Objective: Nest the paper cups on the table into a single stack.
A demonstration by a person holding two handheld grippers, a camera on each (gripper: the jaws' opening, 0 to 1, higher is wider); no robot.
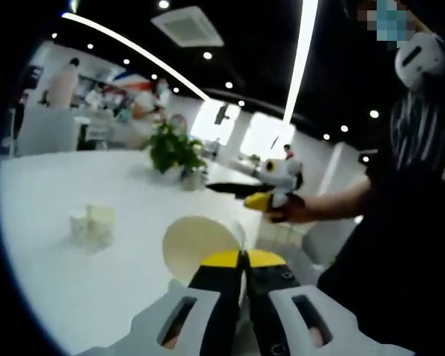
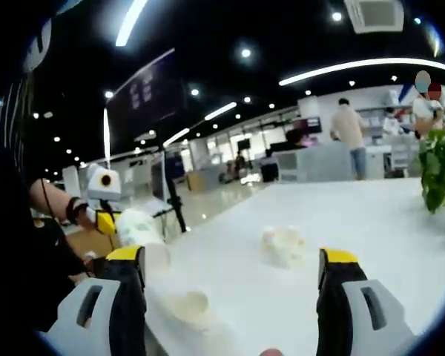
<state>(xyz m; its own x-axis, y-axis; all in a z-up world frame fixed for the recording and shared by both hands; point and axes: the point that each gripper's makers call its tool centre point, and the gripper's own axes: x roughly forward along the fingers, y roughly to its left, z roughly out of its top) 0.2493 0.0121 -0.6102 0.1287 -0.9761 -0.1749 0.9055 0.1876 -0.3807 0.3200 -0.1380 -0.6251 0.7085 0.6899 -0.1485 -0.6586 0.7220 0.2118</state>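
Counter (image 1: 52, 193): a white surface that is filling the lower left of the left gripper view and running across the middle and right of the right gripper view (image 2: 371, 222).
Person: a dark striped sleeve is taking up the right edge of the left gripper view.
Plant (image 1: 174, 150): green leaves are standing at the counter's far edge, centre of the left gripper view.
Left gripper (image 1: 244, 257): its yellow-tipped jaws are pressing together on the rim of a paper cup (image 1: 196, 246), whose open mouth is facing the camera at lower centre.
Right gripper (image 2: 230, 261): its jaws are standing wide apart at the bottom of the right gripper view, gripping nothing.
Other cups: a crumpled one (image 1: 93, 225) is lying on the counter at left; in the right gripper view one (image 2: 284, 245) is sitting between the jaws and another (image 2: 187, 304) is lying near the lower left.
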